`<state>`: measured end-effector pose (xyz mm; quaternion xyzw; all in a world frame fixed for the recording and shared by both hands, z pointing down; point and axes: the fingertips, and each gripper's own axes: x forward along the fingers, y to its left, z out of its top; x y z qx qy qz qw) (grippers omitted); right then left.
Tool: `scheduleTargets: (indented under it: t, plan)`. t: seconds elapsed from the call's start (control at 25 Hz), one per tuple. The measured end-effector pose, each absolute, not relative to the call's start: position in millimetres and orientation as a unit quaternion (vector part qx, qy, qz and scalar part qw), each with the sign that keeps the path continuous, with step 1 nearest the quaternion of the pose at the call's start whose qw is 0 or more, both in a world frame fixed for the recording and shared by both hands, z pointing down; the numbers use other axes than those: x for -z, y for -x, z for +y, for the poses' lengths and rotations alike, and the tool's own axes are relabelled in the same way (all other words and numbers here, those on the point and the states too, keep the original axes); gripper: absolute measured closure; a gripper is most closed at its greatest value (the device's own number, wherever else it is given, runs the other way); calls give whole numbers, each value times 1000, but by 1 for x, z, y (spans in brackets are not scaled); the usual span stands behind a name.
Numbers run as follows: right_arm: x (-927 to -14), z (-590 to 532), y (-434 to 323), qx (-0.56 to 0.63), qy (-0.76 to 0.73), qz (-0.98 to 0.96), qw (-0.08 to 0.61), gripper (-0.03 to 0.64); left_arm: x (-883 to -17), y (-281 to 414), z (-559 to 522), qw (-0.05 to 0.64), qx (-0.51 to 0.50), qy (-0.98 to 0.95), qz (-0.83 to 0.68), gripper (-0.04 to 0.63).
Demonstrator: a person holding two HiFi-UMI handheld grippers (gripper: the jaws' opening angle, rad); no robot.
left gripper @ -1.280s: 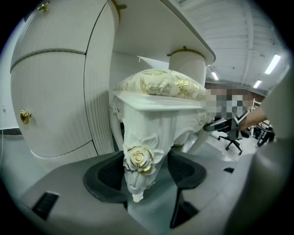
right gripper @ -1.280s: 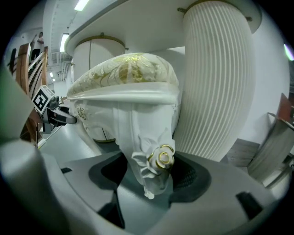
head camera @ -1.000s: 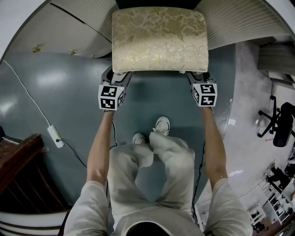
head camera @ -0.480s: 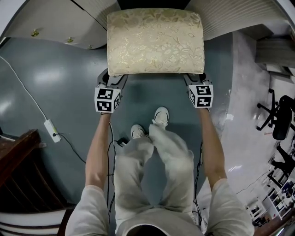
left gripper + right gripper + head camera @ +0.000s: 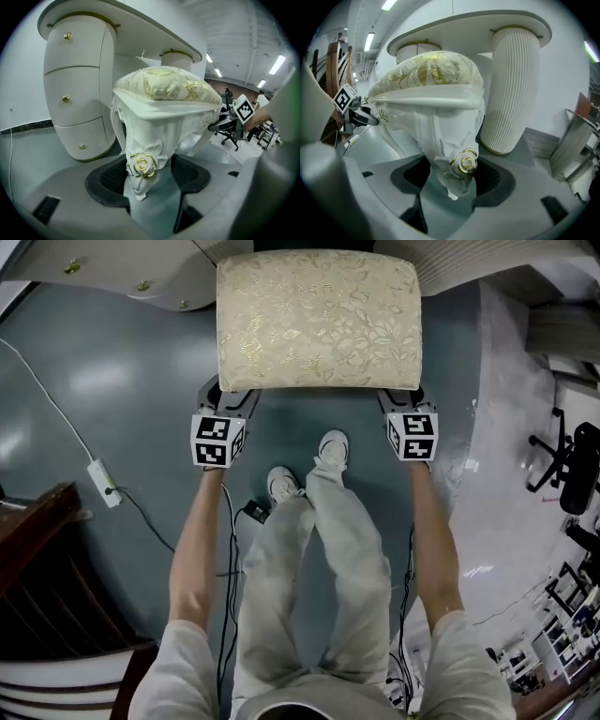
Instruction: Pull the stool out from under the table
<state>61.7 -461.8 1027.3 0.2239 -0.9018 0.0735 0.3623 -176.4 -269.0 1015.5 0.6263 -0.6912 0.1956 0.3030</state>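
Reaching forward and down on two straight arms [image 5: 197, 540], the left gripper [image 5: 146, 174] and right gripper [image 5: 452, 176] are each clamped on one carved near leg [image 5: 140, 140] of the single gold-cushioned stool [image 5: 317, 320], which stands on the grey floor [image 5: 112, 390] just before the one white table [image 5: 478, 28].

The stool [image 5: 317, 320], a cream-and-gold floral cushion on carved white legs, stands upright on the floor, its far edge near the counter's [image 5: 103, 277] front edge.

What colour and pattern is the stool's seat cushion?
The seat cushion is cream with a gold leaf-and-flower pattern, clearest in the head view.
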Motion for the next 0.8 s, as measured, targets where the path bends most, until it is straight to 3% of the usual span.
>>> scheduleTargets:
  t: [0.8]
  plan:
    - [-1026, -391, -117, -81, -220, -898, 373, 341, -1011, 122, -197, 310, -200, -622, -691, 307]
